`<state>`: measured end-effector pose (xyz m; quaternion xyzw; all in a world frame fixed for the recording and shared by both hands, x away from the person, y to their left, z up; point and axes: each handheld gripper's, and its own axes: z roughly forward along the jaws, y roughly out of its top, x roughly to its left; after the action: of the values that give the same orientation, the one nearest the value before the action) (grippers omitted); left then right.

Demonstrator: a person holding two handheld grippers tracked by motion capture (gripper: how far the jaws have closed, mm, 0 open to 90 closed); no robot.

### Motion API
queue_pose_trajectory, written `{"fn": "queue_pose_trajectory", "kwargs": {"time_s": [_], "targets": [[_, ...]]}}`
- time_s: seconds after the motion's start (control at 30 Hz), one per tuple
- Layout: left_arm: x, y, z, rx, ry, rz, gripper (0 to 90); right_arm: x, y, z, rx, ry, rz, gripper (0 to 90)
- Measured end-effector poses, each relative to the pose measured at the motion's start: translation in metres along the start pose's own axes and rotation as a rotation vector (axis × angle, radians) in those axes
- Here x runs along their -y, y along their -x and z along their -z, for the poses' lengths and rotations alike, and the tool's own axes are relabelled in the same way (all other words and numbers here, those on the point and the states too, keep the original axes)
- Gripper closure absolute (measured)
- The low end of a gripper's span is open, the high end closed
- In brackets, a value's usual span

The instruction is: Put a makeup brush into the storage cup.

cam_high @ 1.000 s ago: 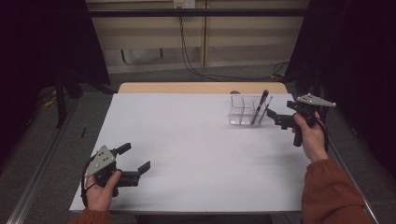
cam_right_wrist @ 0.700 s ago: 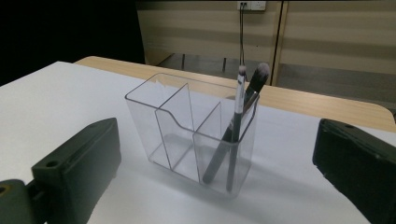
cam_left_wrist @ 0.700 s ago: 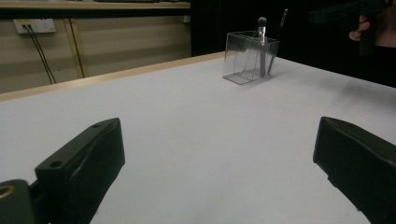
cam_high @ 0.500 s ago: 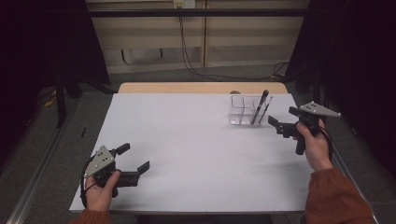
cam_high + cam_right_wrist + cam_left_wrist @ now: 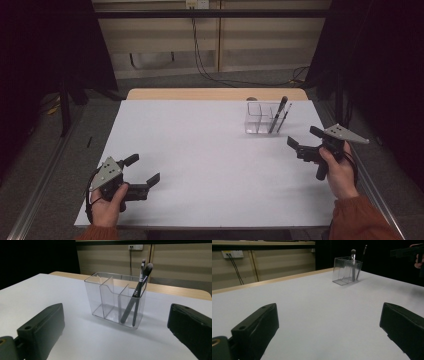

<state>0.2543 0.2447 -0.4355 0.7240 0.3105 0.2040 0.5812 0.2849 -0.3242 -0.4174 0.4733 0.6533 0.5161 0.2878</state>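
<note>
A clear plastic organizer (image 5: 259, 119) with three compartments stands at the far right of the white table (image 5: 210, 150). Two dark makeup brushes (image 5: 278, 116) lean upright in its right end compartment. My right gripper (image 5: 302, 136) is held open in the air a short way nearer than the organizer, with nothing between its jaws. From the right gripper view the organizer (image 5: 110, 297) and brushes (image 5: 136, 295) sit straight ahead between the jaws. My left gripper (image 5: 145, 168) rests open and empty near the front left corner. The organizer (image 5: 345, 271) looks far off in its view.
A wooden strip (image 5: 215, 93) runs along the table's far edge, with a wall, a socket and cables behind it. Dark curtains stand on both sides. Metal rails flank the table on the floor.
My right gripper has drawn back from the organizer toward the near edge, still open. The left gripper and the brushes have stayed put.
</note>
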Motion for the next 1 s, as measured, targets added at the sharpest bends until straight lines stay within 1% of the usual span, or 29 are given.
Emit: {"fn": "queue_pose_trajectory", "kwargs": {"time_s": [0.07, 0.23, 0.27, 0.37, 0.47, 0.57, 0.6, 0.63, 0.67, 0.73, 0.8, 0.93, 1.0], "targets": [[0.000, 0.000, 0.001, 0.000, -0.002, 0.000, 2.2, 0.004, -0.002, 0.003, -0.006, 0.009, -0.002, 0.6], [0.001, 0.000, 0.002, -0.001, 0.000, 0.009, 2.1, 0.014, -0.009, 0.009, -0.012, 0.009, 0.001, 0.5], [0.001, 0.000, 0.002, -0.001, -0.003, 0.002, 2.1, 0.015, -0.010, 0.011, -0.009, 0.012, 0.003, 0.5], [0.001, 0.001, 0.002, 0.000, -0.005, 0.004, 2.1, 0.017, -0.013, 0.015, -0.021, 0.014, 0.001, 0.4], [0.001, 0.001, 0.003, -0.003, -0.008, -0.002, 2.1, 0.020, -0.016, 0.018, -0.030, 0.018, -0.001, 0.4], [0.002, 0.001, 0.004, -0.005, -0.011, 0.001, 2.1, 0.025, -0.019, 0.023, -0.038, 0.019, -0.007, 0.4], [0.003, 0.002, 0.004, -0.004, -0.012, 0.008, 2.1, 0.027, -0.020, 0.024, -0.039, 0.023, -0.007, 0.4], [0.003, 0.001, 0.005, -0.004, -0.017, 0.002, 2.1, 0.028, -0.021, 0.025, -0.037, 0.026, -0.011, 0.4], [0.004, 0.002, 0.005, -0.005, -0.017, 0.004, 2.1, 0.030, -0.021, 0.027, -0.041, 0.028, -0.007, 0.4], [0.004, 0.002, 0.005, -0.006, -0.017, 0.000, 2.1, 0.032, -0.023, 0.029, -0.039, 0.028, -0.003, 0.3], [0.004, 0.003, 0.006, -0.008, -0.017, 0.005, 2.1, 0.033, -0.024, 0.031, -0.044, 0.027, -0.005, 0.3], [0.004, 0.002, 0.007, -0.006, -0.021, 0.001, 2.1, 0.040, -0.026, 0.035, -0.038, 0.032, -0.006, 0.3], [0.004, 0.002, 0.008, -0.012, -0.015, 0.009, 2.0, 0.043, -0.028, 0.037, -0.029, 0.036, 0.008, 0.3]]}}
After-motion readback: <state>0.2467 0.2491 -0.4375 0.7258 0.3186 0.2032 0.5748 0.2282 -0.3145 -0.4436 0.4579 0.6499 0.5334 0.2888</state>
